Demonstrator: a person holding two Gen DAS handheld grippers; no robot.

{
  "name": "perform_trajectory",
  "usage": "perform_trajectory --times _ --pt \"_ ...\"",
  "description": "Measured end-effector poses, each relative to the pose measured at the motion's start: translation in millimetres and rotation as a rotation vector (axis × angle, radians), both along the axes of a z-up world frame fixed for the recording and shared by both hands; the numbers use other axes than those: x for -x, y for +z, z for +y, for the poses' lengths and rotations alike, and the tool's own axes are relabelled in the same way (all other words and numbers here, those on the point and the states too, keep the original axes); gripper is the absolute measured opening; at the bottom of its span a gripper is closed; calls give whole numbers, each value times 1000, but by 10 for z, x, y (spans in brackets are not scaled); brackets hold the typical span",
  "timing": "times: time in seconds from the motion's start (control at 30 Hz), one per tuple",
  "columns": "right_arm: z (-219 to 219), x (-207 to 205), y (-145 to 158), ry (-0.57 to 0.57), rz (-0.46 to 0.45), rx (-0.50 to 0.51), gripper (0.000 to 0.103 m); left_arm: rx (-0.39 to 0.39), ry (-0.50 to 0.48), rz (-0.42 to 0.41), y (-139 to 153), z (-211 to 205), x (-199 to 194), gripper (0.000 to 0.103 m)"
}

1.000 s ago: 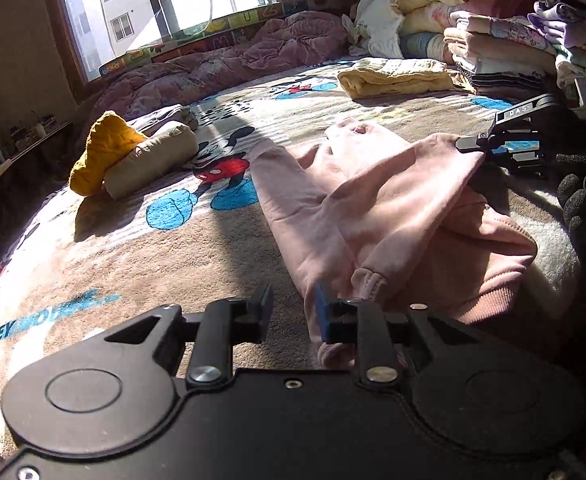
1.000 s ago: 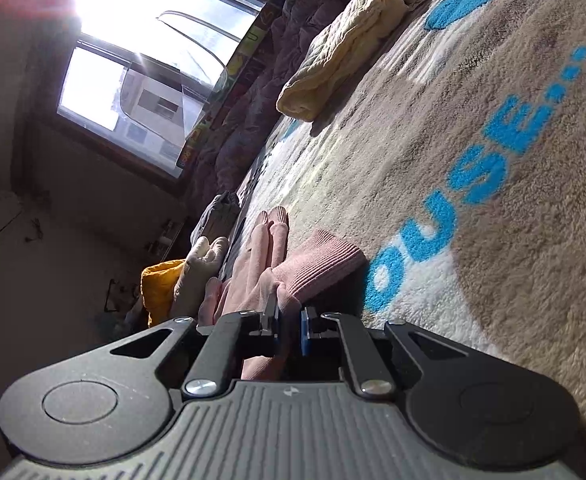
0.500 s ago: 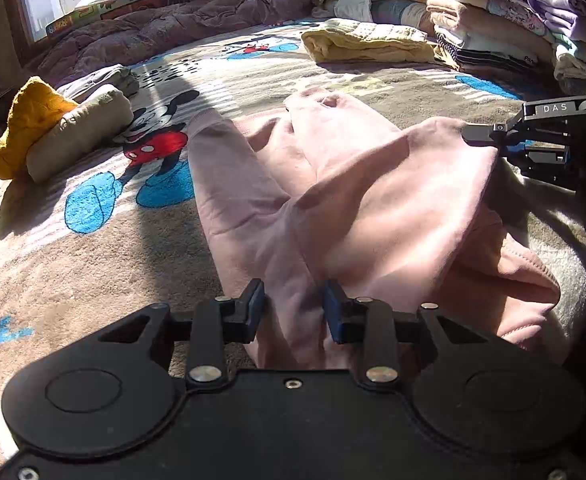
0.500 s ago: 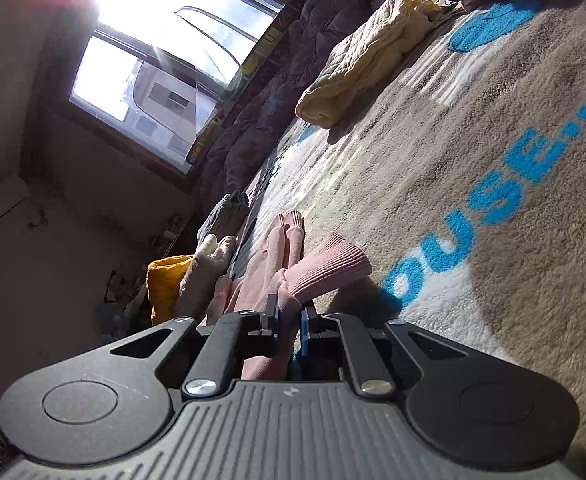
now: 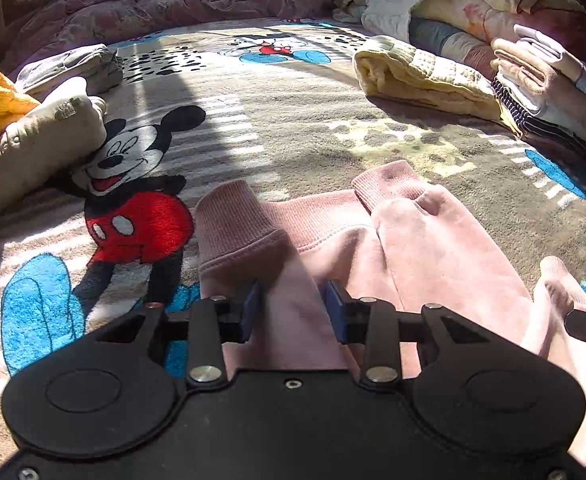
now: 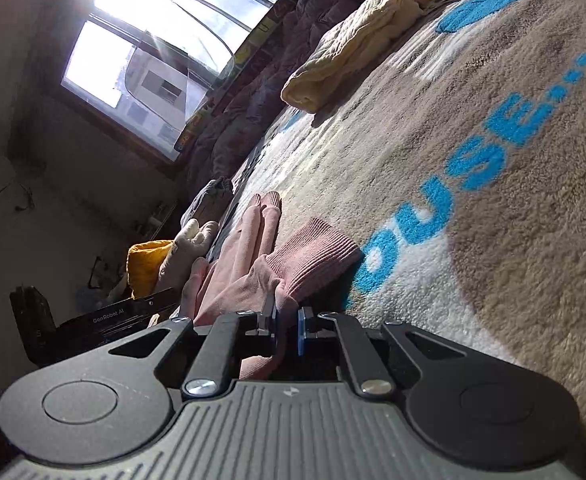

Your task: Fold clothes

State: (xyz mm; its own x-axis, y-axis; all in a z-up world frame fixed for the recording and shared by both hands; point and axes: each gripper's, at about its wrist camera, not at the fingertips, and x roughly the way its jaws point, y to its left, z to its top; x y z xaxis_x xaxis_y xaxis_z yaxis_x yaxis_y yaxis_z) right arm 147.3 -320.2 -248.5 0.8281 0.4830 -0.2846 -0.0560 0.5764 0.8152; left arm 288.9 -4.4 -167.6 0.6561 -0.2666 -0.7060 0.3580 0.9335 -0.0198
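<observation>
Lengthwise, the pink trousers (image 5: 425,248) run cuffs-first away from both tools, left gripper (image 5: 294,310) spread around fabric, right gripper (image 6: 286,330) pinching the waistband.

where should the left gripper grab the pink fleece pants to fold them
Grip the pink fleece pants at the ribbed ankle cuff nearest the left gripper, coming from the near side: its thick band lies raised and free of other folds.

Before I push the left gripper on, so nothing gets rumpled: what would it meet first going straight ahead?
The left gripper stands open with the pink garment between its fingers; straight ahead lies more of that fabric, first its ribbed cuff, then probably bare blanket.
</observation>
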Motion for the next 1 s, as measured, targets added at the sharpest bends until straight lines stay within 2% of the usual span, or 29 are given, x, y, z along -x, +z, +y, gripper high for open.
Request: perform_trajectory --times 0.03,0.1,0.23,0.33,0.43,0.57,0.77,0.93,1.0 --pt "2 -2 -2 -1 0 1 8 -9 -20 38 -82 -25 -50 39" --pt "9 -2 3 -2 0 2 8 23 11 56 36 46 40 41" --pt "36 -5 31 -3 -3 7 8 92 68 -33 202 294 650 49" --pt "58 0 79 -1 -10 24 11 150 99 -69 215 447 1174 55" --pt "60 30 154 -10 -9 39 13 178 93 -151 221 520 1796 58" --pt "90 75 380 -33 -5 61 13 151 -81 -249 222 433 2402 59" --pt "283 13 874 -29 -6 190 13 84 -165 -278 30 284 2550 59" --pt "493 -162 1252 -16 -11 257 13 28 -235 -303 -130 160 2673 59" --pt "600 -271 1318 -19 16 268 13 5 -263 -313 -193 111 2722 59"
